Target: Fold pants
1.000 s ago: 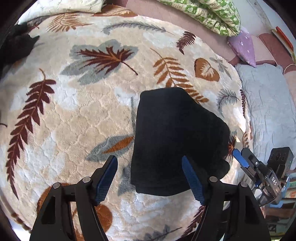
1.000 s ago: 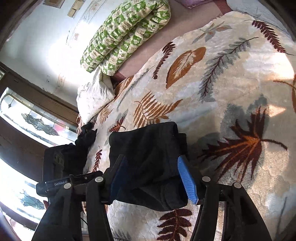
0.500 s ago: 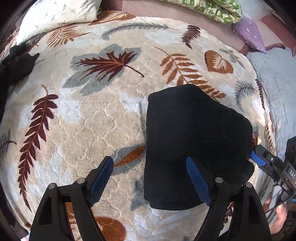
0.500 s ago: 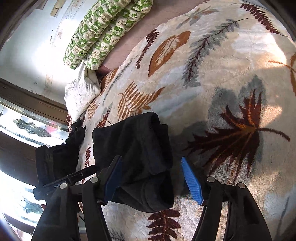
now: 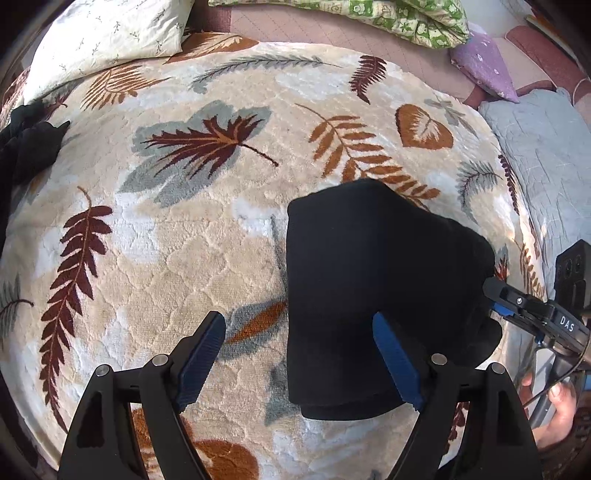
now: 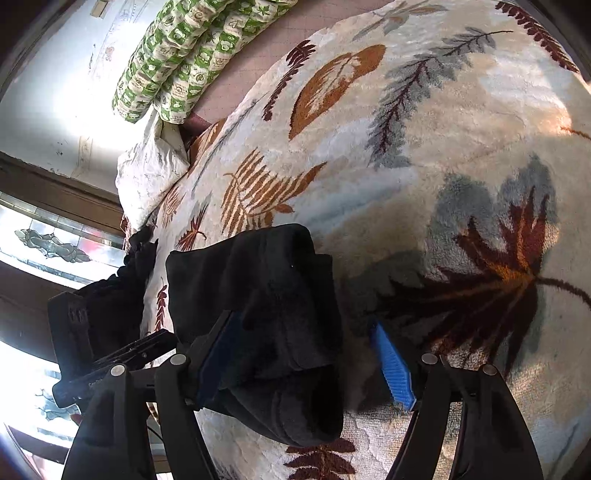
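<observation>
Black pants (image 5: 380, 295), folded into a thick bundle, lie on a leaf-patterned blanket (image 5: 177, 258) that covers the bed. Left gripper (image 5: 306, 354): jaws spread wide and opening. Its left finger (image 5: 201, 354) is over bare blanket beside the pants; its right finger (image 5: 397, 365) is over the near edge of the pants. Nothing is pinched between the blue pads; whether the right pad touches the cloth cannot be told. Right gripper (image 6: 306, 365): jaws also wide and opening. The near end of the pants (image 6: 258, 317) sits between them. Its left finger (image 6: 218, 358) lies against the side of the bundle, the blue pad partly hidden by cloth; its right finger (image 6: 393, 369) stands clear of the pants, over the blanket. No squeeze on the cloth, so the grip reads as released. From the left wrist view, the right gripper (image 5: 517, 306) shows at the pants' right edge, with a hand (image 5: 557, 413) on its handle below. Beyond the pants, at the far side of the blanket: a white pillow (image 5: 107, 33) and a green-patterned quilt (image 5: 399, 18). Left of the pants, at the blanket's edge, is another dark garment (image 5: 29, 147). Right of the blanket is a grey cushion (image 5: 546, 147).
</observation>
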Motion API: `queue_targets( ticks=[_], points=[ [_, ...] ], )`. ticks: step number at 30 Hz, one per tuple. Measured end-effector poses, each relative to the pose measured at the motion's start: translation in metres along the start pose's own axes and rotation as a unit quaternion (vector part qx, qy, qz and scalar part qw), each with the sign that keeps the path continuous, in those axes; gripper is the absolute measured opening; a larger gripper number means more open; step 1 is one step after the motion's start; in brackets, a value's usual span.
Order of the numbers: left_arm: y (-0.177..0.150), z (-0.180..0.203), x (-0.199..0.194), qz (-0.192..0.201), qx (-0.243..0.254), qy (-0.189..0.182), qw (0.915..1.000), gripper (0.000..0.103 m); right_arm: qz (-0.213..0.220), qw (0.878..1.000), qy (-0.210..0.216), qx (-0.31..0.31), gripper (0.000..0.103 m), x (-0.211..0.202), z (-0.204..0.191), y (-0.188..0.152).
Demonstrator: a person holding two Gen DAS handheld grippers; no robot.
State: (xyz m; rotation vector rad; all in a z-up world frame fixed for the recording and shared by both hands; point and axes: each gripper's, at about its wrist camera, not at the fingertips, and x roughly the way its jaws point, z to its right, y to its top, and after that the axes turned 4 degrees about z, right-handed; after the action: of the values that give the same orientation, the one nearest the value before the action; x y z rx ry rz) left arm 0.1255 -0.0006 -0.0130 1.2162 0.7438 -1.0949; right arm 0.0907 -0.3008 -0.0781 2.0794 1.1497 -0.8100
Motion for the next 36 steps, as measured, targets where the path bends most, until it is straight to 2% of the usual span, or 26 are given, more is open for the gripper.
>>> queue_targets(
  ticks=[5,10,13,15,20,22,23,24,25,27,28,29,31,36],
  points=[
    [0.008,-0.022,-0.005,0.007,-0.023,-0.022,0.9995,0.094,-0.008,1.000,0.004,-0.007,0.080,0.004,-0.001,0.003],
    [0.004,-0.019,0.021,-0.034,-0.022,-0.034,0.9986,0.097,-0.014,1.000,0.010,-0.017,0.086,0.010,-0.007,0.005],
    [0.000,-0.013,0.040,-0.051,-0.017,-0.039,0.9978,0.097,-0.012,0.999,0.035,0.007,0.086,0.009,-0.003,0.008],
    [0.001,-0.011,0.049,-0.055,-0.019,-0.044,0.9973,0.102,-0.019,0.999,0.039,0.015,0.087,0.011,0.000,0.010],
    [0.004,-0.002,0.058,-0.044,-0.013,-0.038,0.9982,0.102,-0.041,0.998,0.014,-0.038,0.088,0.021,-0.012,0.008],
    [0.003,0.006,0.062,-0.042,-0.005,-0.050,0.9979,0.102,-0.050,0.996,-0.002,-0.076,0.086,0.028,-0.024,0.006],
    [0.002,0.010,0.062,-0.043,-0.001,-0.064,0.9970,0.096,-0.053,0.994,-0.010,-0.093,0.079,0.032,-0.029,0.004],
    [-0.001,0.014,0.059,-0.042,0.001,-0.080,0.9959,0.073,-0.057,0.993,-0.010,-0.103,0.073,0.035,-0.034,0.003],
    [-0.002,0.016,0.057,-0.040,0.006,-0.085,0.9956,0.068,-0.061,0.993,-0.005,-0.103,0.066,0.038,-0.036,0.001],
    [-0.002,0.015,0.053,-0.032,0.004,-0.099,0.9945,0.043,-0.054,0.994,-0.001,-0.090,0.059,0.037,-0.035,0.001],
    [-0.002,0.010,0.052,-0.033,-0.010,-0.114,0.9929,0.040,-0.051,0.996,0.011,-0.077,0.050,0.035,-0.031,0.001],
    [-0.001,0.003,0.052,-0.033,-0.025,-0.128,0.9909,0.035,-0.048,0.997,0.024,-0.061,0.048,0.032,-0.028,0.000],
    [0.000,-0.010,0.049,-0.033,-0.050,-0.153,0.9865,0.031,-0.042,0.997,0.035,-0.047,0.047,0.029,-0.029,-0.004],
    [-0.002,-0.033,0.033,-0.012,-0.076,-0.176,0.9813,0.025,-0.031,0.996,0.069,-0.049,0.046,0.020,-0.057,-0.010]
  ],
)
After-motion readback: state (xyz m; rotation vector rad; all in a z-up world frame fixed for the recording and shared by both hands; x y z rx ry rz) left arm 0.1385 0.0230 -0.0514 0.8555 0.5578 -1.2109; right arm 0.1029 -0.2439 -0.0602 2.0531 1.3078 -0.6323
